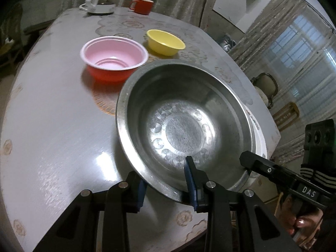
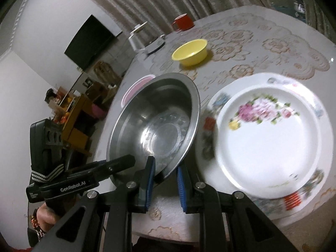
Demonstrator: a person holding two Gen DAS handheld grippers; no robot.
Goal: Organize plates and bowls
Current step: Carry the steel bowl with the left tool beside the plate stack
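A steel bowl [image 1: 184, 113] hangs tilted above the table, gripped by its near rim from two sides. My left gripper [image 1: 164, 174] is shut on the rim, one blue pad inside the bowl and one outside. My right gripper [image 2: 166, 168] is shut on the same bowl [image 2: 155, 121] a little further along the rim, and it shows at the right of the left wrist view [image 1: 245, 157]. A white floral plate [image 2: 268, 138] lies on the table to the right of the bowl. Beyond stand a pink-lined red bowl [image 1: 114, 56] and a yellow bowl [image 1: 166, 40].
The round table [image 1: 52, 126] has a lace-patterned cover. At its far edge stand a red mug [image 1: 142, 6] and a white appliance on a base [image 1: 98, 4]. Chairs and a curtained window lie off the table's right side. A person's hand [image 1: 298, 220] holds the right gripper's handle.
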